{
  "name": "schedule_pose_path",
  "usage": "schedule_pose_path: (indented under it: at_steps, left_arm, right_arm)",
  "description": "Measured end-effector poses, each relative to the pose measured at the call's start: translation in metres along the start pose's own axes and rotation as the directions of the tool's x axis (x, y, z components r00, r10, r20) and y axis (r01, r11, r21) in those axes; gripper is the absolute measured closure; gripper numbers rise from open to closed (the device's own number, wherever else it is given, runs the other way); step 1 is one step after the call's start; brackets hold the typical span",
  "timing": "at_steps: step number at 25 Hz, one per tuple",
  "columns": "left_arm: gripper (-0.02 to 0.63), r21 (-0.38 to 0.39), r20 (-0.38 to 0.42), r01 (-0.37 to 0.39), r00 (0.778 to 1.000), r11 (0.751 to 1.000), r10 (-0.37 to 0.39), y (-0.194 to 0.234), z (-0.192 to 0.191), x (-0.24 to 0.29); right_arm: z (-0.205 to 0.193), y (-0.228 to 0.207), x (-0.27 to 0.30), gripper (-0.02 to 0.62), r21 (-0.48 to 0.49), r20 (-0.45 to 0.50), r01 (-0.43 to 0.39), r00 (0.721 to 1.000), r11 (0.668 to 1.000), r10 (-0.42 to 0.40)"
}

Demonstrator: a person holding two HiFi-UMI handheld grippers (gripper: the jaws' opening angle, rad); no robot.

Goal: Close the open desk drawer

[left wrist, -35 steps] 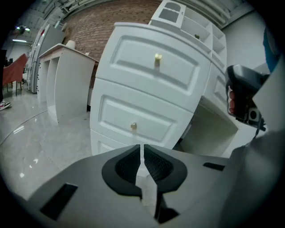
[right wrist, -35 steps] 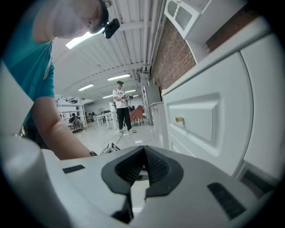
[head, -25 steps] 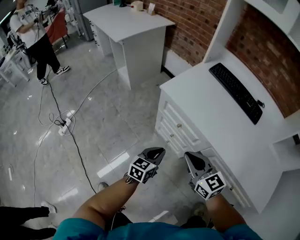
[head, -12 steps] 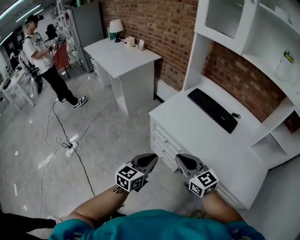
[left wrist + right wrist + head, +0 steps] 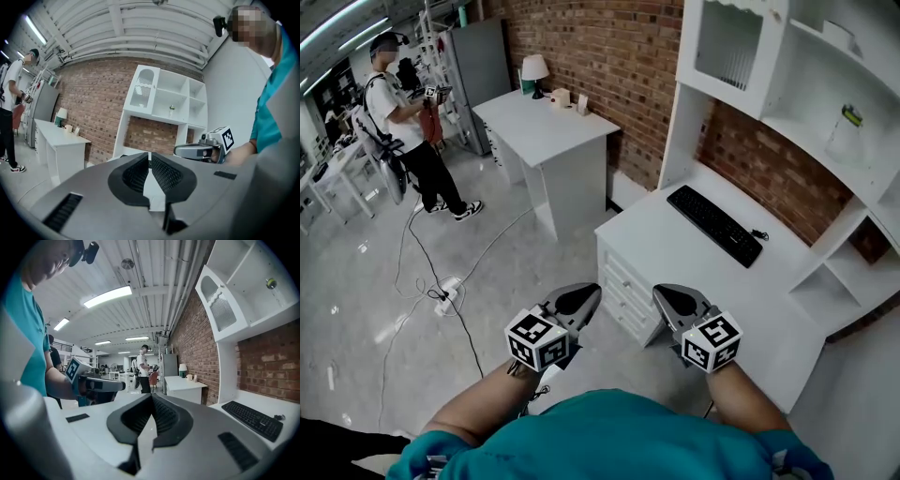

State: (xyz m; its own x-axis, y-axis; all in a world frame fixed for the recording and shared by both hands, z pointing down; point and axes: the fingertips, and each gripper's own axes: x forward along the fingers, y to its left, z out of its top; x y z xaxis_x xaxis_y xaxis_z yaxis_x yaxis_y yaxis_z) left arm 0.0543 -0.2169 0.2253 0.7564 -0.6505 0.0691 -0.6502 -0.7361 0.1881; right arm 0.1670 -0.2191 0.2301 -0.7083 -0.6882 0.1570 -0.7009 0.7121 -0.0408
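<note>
White laminate covers the table (image 5: pixel 694 272) that the person faces, with a black keyboard (image 5: pixel 714 225) lying on its top, towards the brick wall (image 5: pixel 619 56). The stack of drawers (image 5: pixel 626 286) sits in the table's left front. In the head view it lies just beyond and between the two tongs, and touches neither. From this angle I cannot tell which drawer stands open.

The left tongs (image 5: pixel 589 292) are held in the air above the floor, short of the drawer fronts. In the left gripper view (image 5: pixel 149 161) their ribbed black pads meet at the tip. They are clenched, with nothing between them. The right tongs (image 5: pixel 661 292) hover beside them at about the same height, over the table's front edge. In the right gripper view (image 5: pixel 151 401) these too are pressed together at the tip and grasp nothing. Each pair shows in the other's camera, pointing the same way and well apart.

White shelves (image 5: pixel 787 84) rise over the back of the table. A second white table (image 5: pixel 548 131) stands farther along the wall and carries a small lamp (image 5: pixel 534 67). Another person (image 5: pixel 408 122) stands on the grey floor beyond it, and cables (image 5: pixel 441 300) trail across the tiles.
</note>
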Motion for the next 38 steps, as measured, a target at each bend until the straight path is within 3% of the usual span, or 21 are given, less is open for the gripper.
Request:
schedule_pose_path:
  at_steps: [7,17,38]
  left_arm:
    - [0.577,0.024,0.063,-0.040,0.997,0.999,0.038,0.002,0.050,-0.020]
    - [0.577,0.080,0.103,-0.022,0.995,0.997,0.013,-0.005,0.093,-0.041]
    - [0.578,0.091,0.106,-0.013,0.994,0.996,0.003,-0.026,0.091,-0.056]
  right_arm:
    - [0.043,-0.003,-0.005,0.575,-0.015,0.012,0.012,1.000,1.000,-0.012]
    - [0.078,0.000,-0.012,0.575,-0.038,0.026,0.031,0.999,0.999,-0.030]
    - [0.084,0.008,-0.021,0.575,-0.035,0.036,0.041,0.999,0.999,-0.040]
